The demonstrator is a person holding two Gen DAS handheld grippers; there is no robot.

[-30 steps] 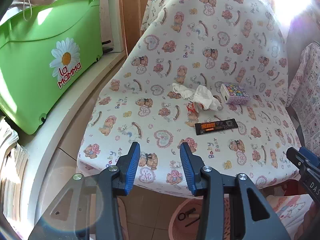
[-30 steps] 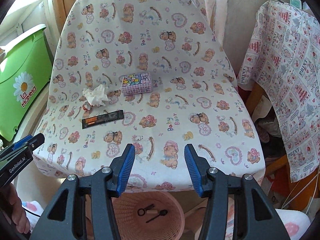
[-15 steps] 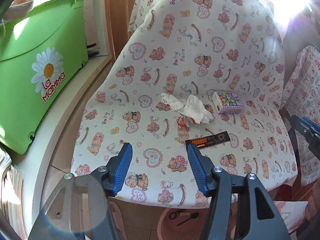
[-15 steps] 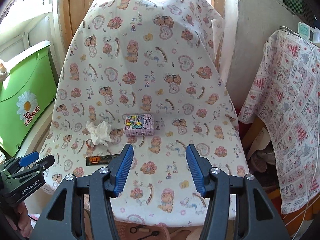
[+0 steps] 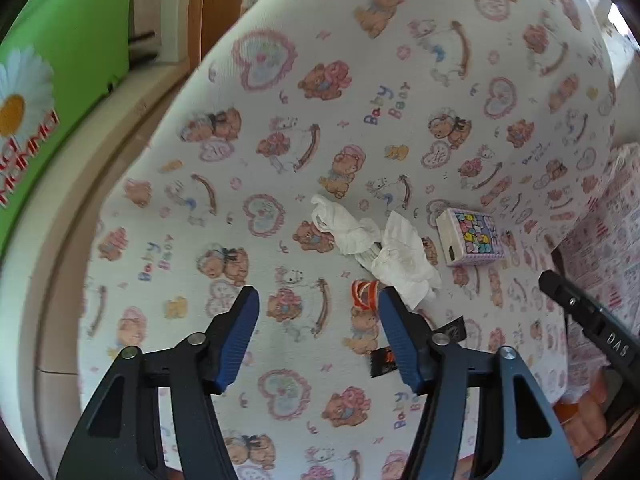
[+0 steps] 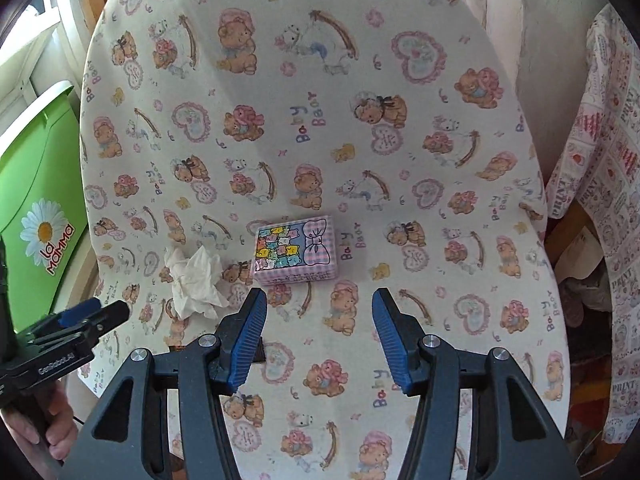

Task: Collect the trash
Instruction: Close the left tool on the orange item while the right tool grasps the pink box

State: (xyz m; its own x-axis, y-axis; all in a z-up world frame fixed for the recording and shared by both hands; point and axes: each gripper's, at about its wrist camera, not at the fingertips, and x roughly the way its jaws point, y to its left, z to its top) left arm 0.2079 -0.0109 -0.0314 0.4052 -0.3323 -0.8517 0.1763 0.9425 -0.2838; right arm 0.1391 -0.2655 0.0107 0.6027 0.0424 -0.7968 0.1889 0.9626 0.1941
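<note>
Both grippers, left and right, are hovering over the chair with fingers spread and empty. The tissue is lying at 1 o'clock from the left gripper, touching a wrapper; likely feather-light, soft and crushable, best pinched at its bulk. The box is sitting at 12 o'clock from the right gripper.

Your left wrist camera looks down along its fingers from the chair seat's front edge, close in, angled toward the seat's right side. Your right wrist camera sits close above the front edge too, facing the backrest. Both views share the crumpled tissue, the pastel box and the green bin at left.
</note>
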